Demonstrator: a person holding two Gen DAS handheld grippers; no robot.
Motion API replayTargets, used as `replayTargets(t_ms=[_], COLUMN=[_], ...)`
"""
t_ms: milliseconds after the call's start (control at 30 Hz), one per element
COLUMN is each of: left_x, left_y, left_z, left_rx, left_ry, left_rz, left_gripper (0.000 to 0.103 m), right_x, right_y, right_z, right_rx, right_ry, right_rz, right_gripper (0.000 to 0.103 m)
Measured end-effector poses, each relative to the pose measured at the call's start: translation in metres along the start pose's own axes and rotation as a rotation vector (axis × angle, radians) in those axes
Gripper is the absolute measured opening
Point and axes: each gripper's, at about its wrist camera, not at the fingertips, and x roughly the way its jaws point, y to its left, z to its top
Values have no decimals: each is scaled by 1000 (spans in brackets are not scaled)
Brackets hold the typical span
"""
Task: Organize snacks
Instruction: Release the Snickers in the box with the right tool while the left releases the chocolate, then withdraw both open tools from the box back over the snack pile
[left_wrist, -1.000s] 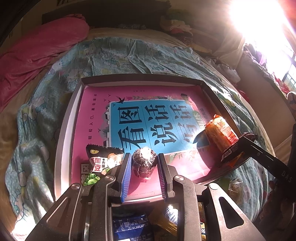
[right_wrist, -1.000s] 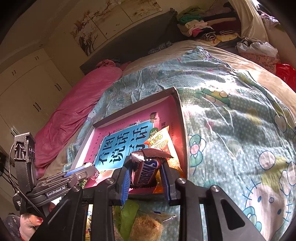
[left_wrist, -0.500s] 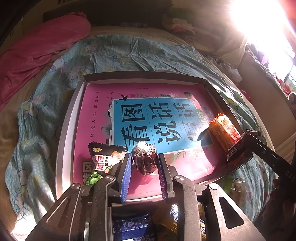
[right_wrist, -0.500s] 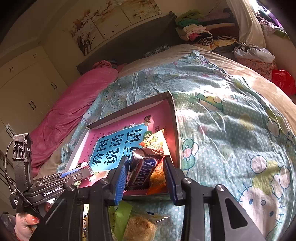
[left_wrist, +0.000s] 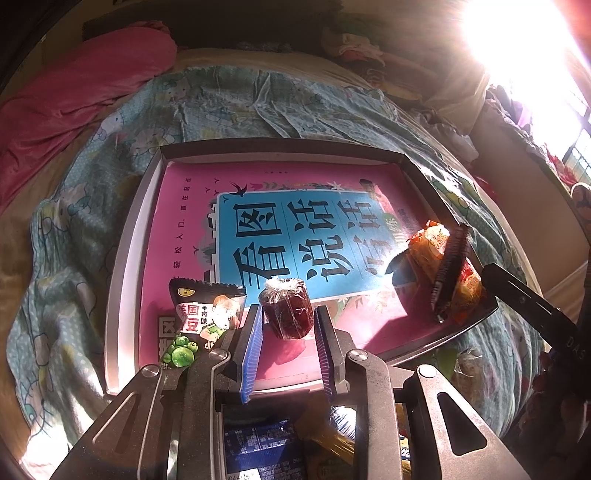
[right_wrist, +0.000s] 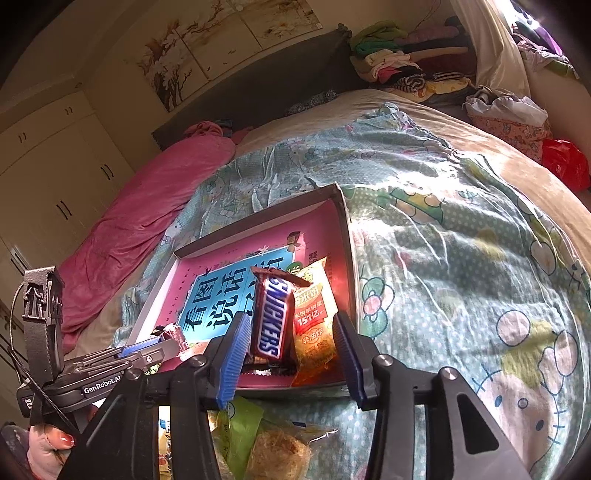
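A grey tray with a pink and blue book cover in it lies on the bed. My left gripper is open around a dark red wrapped candy that rests on the tray's near edge. A black bean snack packet lies left of it. My right gripper is open; a Snickers bar stands between its fingers, leaning on an orange rice-cracker packet in the tray's near right corner. Both show in the left wrist view, the bar on the packet.
The tray sits on a teal cartoon quilt. More loose snacks lie below the tray: a blue packet and a wrapped cake with a green packet. A pink blanket lies at the left. Clothes are piled by the headboard.
Both grippers have opened. The candy now rests on the tray between the left fingers. The Snickers bar has been let go and stands against the orange packet.
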Motion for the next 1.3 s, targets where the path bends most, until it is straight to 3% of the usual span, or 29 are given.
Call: replayTargets(t_ms=[233, 700, 833, 967, 1300], left_x=[-1, -8, -11, -15, -29], left_y=[-2, -1, -1, -2, -3], left_z=[-1, -2, -2, -2, -1], left_rx=[6, -14, -15, -12, -16], left_ry=[5, 5, 3, 2, -29], left_rz=[-6, -26, -30, -33, -46], left_gripper=[30, 52, 62, 70, 78], right_x=[-1, -2, -3, -5, -7], right_y=[7, 18, 24, 30, 35], right_z=[-1, -2, -2, -2, -3], right_rx=[-28, -94, -130, -164, -198], right_ry=[-3, -12, -18, -27, -38], right_rz=[2, -12, -20, -28, -29], right_gripper=[47, 51, 52, 59, 60])
